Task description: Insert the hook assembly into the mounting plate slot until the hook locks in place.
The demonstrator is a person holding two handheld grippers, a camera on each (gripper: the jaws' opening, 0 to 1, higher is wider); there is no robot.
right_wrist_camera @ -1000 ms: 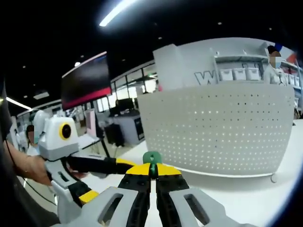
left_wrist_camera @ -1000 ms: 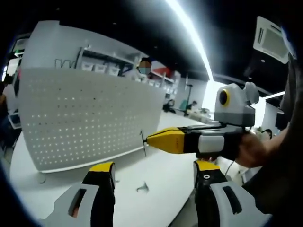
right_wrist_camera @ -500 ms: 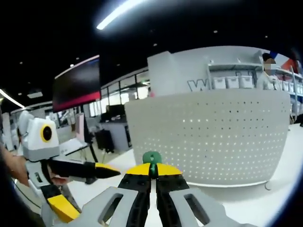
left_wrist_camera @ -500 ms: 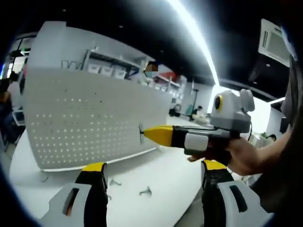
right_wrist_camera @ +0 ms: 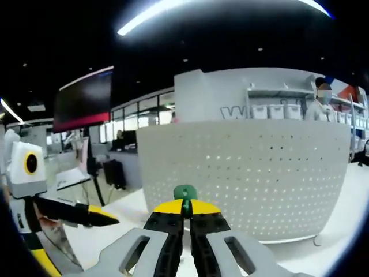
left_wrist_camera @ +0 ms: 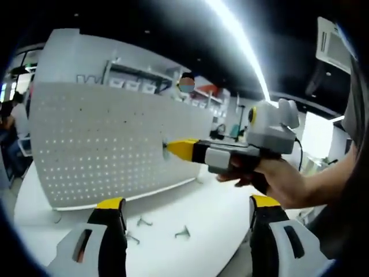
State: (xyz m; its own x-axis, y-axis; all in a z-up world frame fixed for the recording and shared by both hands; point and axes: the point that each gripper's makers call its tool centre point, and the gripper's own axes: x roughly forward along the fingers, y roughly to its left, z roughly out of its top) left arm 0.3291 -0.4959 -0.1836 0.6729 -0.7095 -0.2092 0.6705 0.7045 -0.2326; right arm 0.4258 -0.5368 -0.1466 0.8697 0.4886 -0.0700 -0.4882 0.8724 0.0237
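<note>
The right tool [right_wrist_camera: 184,214] was pinched shut on the hook assembly [right_wrist_camera: 185,193], whose green head stood up just above the yellow tips in the right gripper view. In the left gripper view that same tool [left_wrist_camera: 167,150] reached in from the right, a person's hand [left_wrist_camera: 271,179] wrapped round its body, its yellow nose close against the face of the mounting plate [left_wrist_camera: 109,144] — a white perforated panel standing upright on the table [left_wrist_camera: 196,213]. Whether the hook's metal end already touched a hole could not be told; it was too small at the tip.

The left tool [left_wrist_camera: 184,231] hung with its jaws wide apart and nothing between them, low over the near part of the table.

Past the tools, two or three small loose metal hooks [left_wrist_camera: 183,232] lay flat on the table in front of the panel, apart from one another, and another small piece sat by the plate's foot near its right end [right_wrist_camera: 316,242].

The hook looked light and stiff — thin bent wire with a small plastic head, likely to twist in the jaws if pushed off-axis. The head seemed the best place to hold it, leaving the prongs free for the slot. The panel looked rigid but freestanding, so a hard shove might tip it back; the idle tool could steady it.
</note>
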